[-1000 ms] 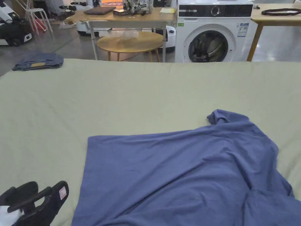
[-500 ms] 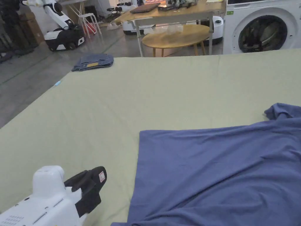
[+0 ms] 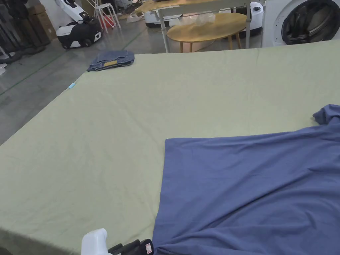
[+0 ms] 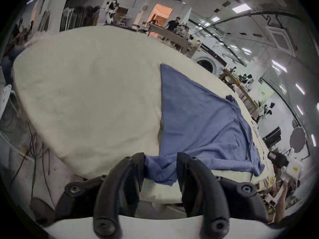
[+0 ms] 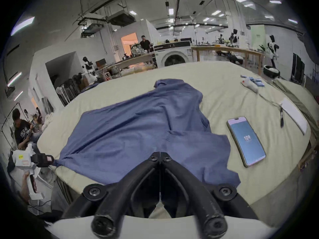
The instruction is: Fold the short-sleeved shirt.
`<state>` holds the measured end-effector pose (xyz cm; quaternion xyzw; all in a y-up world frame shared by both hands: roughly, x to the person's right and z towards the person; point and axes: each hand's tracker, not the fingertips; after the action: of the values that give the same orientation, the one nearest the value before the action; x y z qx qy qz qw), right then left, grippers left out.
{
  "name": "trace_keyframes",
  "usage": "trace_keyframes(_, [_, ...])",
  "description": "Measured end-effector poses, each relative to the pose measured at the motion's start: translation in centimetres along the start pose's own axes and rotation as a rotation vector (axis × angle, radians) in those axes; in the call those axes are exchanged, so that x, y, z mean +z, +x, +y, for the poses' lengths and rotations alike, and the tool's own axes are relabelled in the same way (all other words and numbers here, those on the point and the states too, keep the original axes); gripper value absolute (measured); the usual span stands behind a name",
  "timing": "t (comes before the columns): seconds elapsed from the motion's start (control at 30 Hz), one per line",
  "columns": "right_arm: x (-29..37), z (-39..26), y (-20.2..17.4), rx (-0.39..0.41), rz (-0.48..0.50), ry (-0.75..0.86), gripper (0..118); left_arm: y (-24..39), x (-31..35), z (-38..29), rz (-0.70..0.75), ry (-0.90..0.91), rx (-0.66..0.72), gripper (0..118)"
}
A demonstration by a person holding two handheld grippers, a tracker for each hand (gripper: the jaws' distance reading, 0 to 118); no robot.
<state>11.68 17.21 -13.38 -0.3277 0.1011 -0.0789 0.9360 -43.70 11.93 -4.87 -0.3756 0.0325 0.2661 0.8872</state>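
On the green-covered table [image 3: 116, 139], the blue shirt [image 3: 252, 186] lies spread and wrinkled at the near right. The left gripper [image 4: 160, 168] is released, its jaws around the near hem corner; the right gripper [image 5: 160, 154] is clenched over a sleeve, its bite on cloth unclear. Judged: still flattening; next, the left must pinch the corner.

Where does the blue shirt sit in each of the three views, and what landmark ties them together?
Head view: blue shirt fills the lower right of the green sheet.
Left gripper view: it lies right of centre, its near corner between the left gripper jaws.
Right gripper view: it spreads across the centre.
Shared landmark: the washing machine beyond the sheet.
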Motion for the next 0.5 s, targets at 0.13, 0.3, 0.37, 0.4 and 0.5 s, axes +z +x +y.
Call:
trace_keyframes(0.13, [0.8,-1.1,1.5,-0.036,-0.041,-0.018,0,-0.2,-1.9,-0.6,0.025,-0.054,0.003,4])
trace_keyframes(0.3, [3.1,-2.2,3.6,-0.107,-0.114,-0.013,0,0.0,-1.7,-0.6,0.023,-0.051,0.045,2])
trace_keyframes(0.37, [4.2,-2.5,4.7,-0.146,-0.152,0.002,12,0.9,-1.8,-0.9,0.062,-0.057,-0.021,2])
trace_keyframes(0.4, [4.7,-2.7,4.8,-0.167,-0.173,0.014,40,1.2,-1.9,-1.0,0.077,-0.063,-0.048,2])
trace_keyframes(0.5, [5.4,-3.6,6.1,-0.211,-0.232,0.027,50,1.8,-2.1,-0.9,0.115,-0.072,-0.115,2])
